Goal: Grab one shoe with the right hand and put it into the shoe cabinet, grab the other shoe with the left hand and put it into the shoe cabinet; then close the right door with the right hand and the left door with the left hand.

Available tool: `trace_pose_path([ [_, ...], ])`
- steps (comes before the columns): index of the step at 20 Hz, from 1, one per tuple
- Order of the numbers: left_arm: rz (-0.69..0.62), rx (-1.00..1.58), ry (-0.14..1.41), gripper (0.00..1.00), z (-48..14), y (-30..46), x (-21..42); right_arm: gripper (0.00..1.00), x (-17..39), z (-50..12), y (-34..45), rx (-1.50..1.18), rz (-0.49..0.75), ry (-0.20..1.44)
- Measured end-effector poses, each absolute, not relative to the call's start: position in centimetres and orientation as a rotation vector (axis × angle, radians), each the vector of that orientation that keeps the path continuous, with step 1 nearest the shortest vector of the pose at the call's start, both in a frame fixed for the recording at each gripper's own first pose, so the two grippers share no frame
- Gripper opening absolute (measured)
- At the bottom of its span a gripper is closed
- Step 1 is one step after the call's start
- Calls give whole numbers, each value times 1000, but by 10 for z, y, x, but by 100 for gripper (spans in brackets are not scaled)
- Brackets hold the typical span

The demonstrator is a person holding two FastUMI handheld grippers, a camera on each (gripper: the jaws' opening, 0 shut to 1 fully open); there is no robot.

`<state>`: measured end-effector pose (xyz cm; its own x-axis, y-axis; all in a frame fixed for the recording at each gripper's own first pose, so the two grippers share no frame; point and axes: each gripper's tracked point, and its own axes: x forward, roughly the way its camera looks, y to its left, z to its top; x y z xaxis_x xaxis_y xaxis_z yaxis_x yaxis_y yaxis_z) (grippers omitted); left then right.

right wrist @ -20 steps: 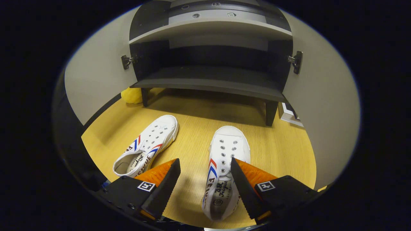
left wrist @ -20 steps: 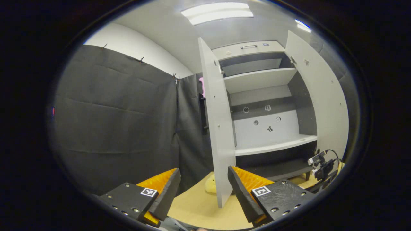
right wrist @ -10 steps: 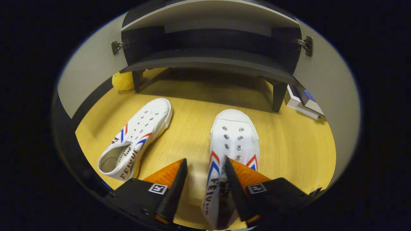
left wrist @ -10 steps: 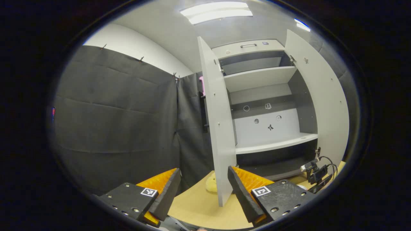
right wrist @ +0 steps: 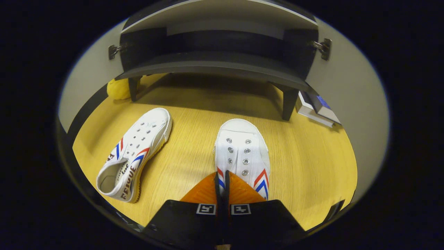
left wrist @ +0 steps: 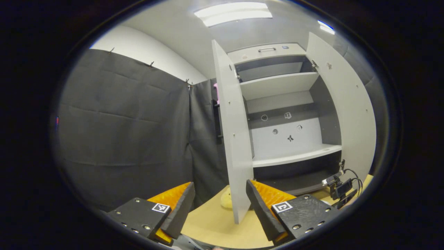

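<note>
White canvas shoe (right wrist: 241, 152) is pinched at its side wall by the clenched right tongs (right wrist: 221, 180), ready to lift toward the grey cabinet (right wrist: 215, 66), while the left tongs (left wrist: 218, 205) hang released.

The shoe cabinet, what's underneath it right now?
Under the shoe cabinet, bare wooden floor shows in shadow between its legs. A yellow object sits by the left leg, partly hidden behind it. The far back under the cabinet is too dark to make out.
</note>
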<state>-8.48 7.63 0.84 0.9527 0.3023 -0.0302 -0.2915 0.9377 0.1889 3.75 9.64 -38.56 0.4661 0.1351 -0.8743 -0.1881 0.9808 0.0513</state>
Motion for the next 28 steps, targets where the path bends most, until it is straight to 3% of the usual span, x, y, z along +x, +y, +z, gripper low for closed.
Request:
trace_pose_path([
  [16, 210, 143, 41, 89, 3, 46, -72, 2, 58, -252, 87, 98, 225, 865],
  [28, 156, 97, 35, 89, -5, 31, -64, 1, 120, -124, 88, 159, 265, 659],
])
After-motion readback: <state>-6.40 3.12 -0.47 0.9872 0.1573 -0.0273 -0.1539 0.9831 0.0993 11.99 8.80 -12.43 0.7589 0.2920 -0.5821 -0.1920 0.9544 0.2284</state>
